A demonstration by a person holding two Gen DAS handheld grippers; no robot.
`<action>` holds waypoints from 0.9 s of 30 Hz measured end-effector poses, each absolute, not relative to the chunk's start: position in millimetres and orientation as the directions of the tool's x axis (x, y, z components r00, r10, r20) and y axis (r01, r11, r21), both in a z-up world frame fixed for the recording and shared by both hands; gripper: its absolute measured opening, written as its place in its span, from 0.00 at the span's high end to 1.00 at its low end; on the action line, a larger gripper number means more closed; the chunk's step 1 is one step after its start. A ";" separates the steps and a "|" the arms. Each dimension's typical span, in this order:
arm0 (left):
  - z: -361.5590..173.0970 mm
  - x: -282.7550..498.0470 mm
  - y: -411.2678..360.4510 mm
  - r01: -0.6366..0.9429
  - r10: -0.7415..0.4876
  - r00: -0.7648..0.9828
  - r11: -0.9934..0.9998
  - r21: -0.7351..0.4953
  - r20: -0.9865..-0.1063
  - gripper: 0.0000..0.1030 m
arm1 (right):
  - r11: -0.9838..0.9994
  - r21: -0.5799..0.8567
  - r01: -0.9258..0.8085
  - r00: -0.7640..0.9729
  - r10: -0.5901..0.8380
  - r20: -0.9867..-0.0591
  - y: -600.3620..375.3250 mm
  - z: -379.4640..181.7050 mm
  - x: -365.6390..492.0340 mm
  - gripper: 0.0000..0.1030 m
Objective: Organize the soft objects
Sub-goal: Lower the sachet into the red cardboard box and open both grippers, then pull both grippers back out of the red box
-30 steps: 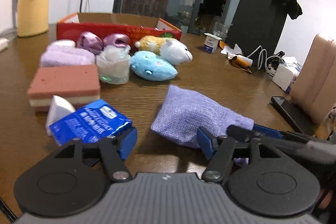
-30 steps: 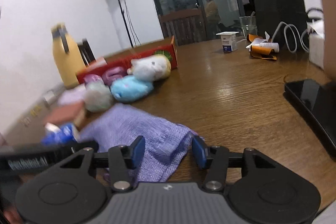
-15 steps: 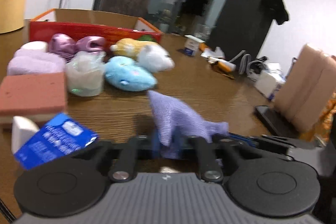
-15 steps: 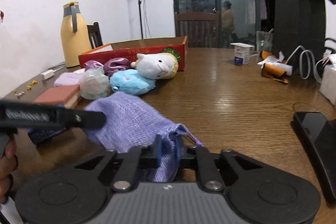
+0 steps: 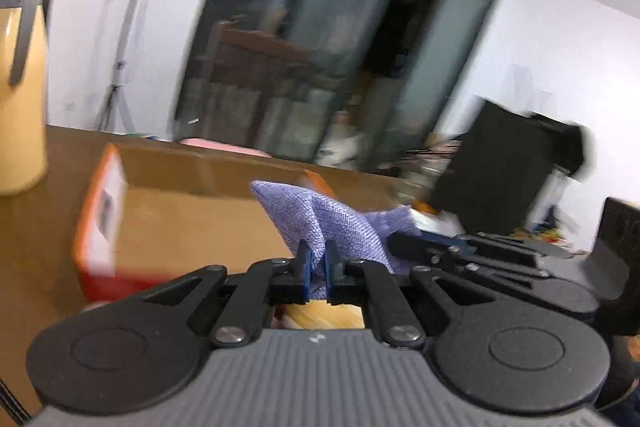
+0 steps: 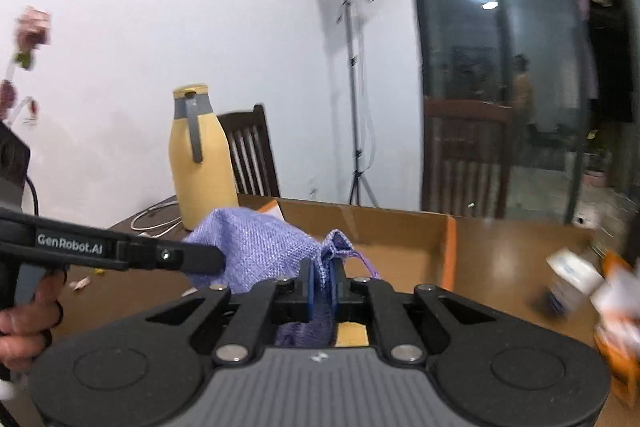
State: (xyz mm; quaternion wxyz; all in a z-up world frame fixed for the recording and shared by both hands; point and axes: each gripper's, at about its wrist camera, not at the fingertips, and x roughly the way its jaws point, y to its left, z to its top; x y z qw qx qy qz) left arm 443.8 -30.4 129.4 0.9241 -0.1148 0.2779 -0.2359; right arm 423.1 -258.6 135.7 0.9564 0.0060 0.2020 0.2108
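1. Between the two tongs, the purple cloth bag [image 5: 340,223] hangs lifted off the desk [image 5: 40,227], stretched side to side.
2. Left tongs [image 5: 316,269] are clenched on one end, right tongs [image 6: 322,285] on the drawstring end.
3. Ahead, just beyond the bag, lies the open cardboard box [image 6: 392,231]; both tongs look equally near, so I judge a short forward carry remains.
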 end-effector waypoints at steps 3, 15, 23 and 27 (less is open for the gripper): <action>119.7 523.5 -13.6 0.289 -0.431 0.734 0.898 -0.333 -0.525 0.93 | 0.915 0.104 -0.391 0.793 0.392 -0.467 -224.6 135.2 522.3 0.93; 54.7 654.7 30.7 0.084 -0.253 0.650 0.961 -0.263 -0.717 0.41 | 0.939 0.166 -0.301 0.628 0.326 -0.706 -164.9 58.1 699.2 0.85; 94.0 610.5 28.9 0.105 -0.210 0.718 0.975 -0.195 -0.664 0.32 | 0.950 0.152 -0.273 0.668 0.301 -0.680 -180.3 85.1 673.5 0.62; 119.8 555.3 34.7 0.111 -0.164 0.769 0.986 -0.123 -0.618 0.21 | 0.950 0.122 -0.289 0.719 0.299 -0.627 -212.8 128.2 623.9 0.61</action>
